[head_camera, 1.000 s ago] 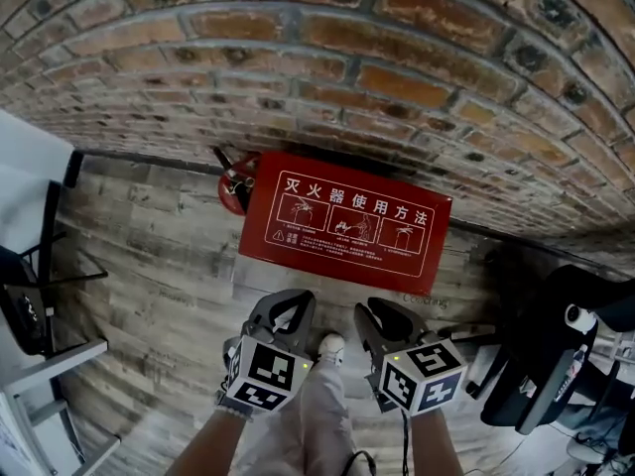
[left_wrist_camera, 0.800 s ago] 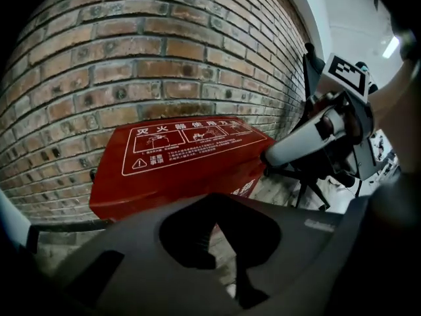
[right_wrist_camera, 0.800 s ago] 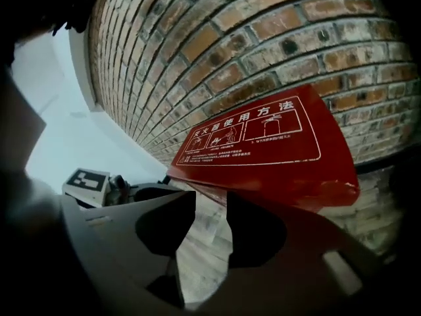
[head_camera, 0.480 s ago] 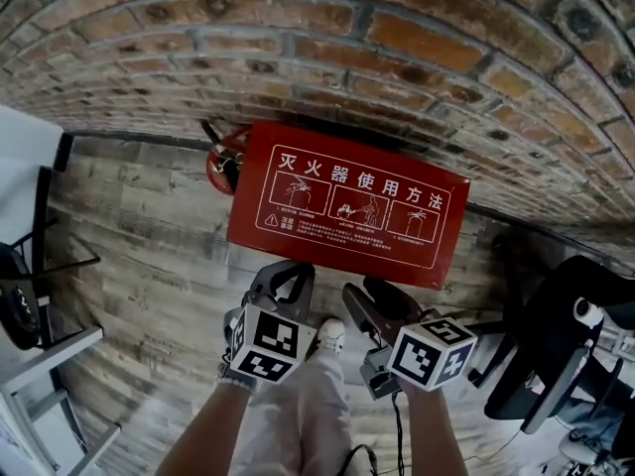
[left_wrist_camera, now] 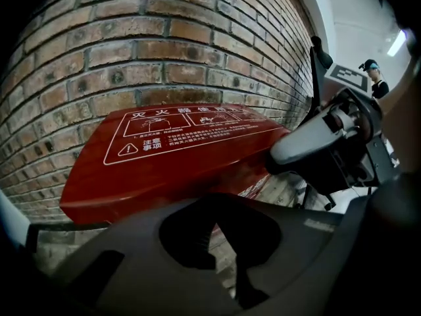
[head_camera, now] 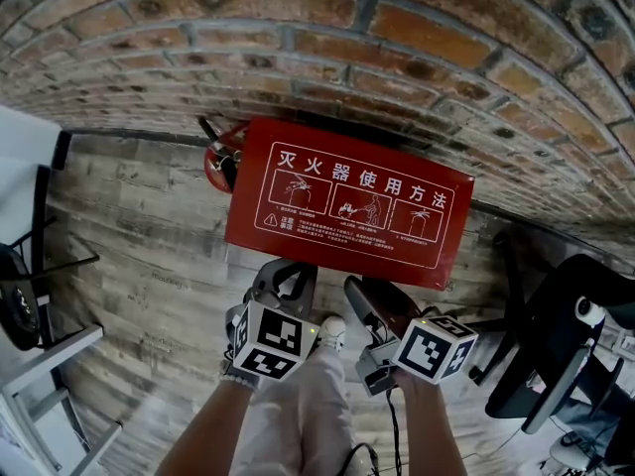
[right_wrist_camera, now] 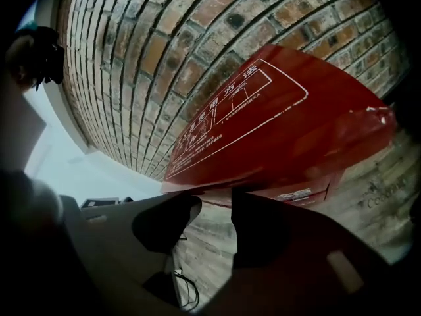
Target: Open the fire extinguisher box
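A red fire extinguisher box [head_camera: 347, 201] stands on the wooden floor against the brick wall, its lid printed with white instructions and lying down over the body. Both grippers hover just before its front edge. My left gripper [head_camera: 283, 268] is shut, its tips meeting with nothing held; in the left gripper view [left_wrist_camera: 217, 204] the lid [left_wrist_camera: 177, 150] lies just beyond. My right gripper [head_camera: 363, 292] has just been opening and is open with nothing between its fingers. In the right gripper view [right_wrist_camera: 217, 199] the lid's front edge [right_wrist_camera: 276, 170] sits right past the tips.
A red extinguisher [head_camera: 220, 162] stands left of the box by the wall. A black chair [head_camera: 556, 345] is at the right and white furniture [head_camera: 40, 365] at the left. My legs and a shoe [head_camera: 332, 333] are below the grippers.
Both grippers have sunk and come nearer the box's front edge. The right gripper has rolled, so its marker cube is turned, and its jaws have spread. The box looms larger.
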A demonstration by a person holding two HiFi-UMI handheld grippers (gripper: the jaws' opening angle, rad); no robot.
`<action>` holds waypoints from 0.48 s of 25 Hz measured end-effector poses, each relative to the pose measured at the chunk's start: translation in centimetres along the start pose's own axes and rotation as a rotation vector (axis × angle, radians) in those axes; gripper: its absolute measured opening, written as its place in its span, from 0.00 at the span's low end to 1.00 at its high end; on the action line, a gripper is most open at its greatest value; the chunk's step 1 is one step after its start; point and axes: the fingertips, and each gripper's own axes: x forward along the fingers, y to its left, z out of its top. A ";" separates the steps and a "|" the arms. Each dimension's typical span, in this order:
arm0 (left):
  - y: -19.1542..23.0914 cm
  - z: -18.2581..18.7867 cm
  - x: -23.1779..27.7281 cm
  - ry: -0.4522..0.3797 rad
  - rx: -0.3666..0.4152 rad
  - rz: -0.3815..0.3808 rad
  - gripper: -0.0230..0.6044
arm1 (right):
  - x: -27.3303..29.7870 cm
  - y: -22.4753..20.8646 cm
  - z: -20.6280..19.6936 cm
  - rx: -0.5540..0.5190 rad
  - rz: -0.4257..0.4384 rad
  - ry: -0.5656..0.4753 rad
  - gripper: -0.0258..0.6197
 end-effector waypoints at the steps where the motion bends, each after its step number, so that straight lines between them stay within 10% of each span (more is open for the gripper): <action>1: 0.0 0.0 0.0 0.000 -0.001 0.000 0.03 | 0.0 0.0 0.1 0.009 0.004 -0.002 0.33; 12: 0.0 0.2 0.0 -0.003 -0.009 0.003 0.03 | -1.3 1.5 0.6 0.000 0.040 -0.027 0.28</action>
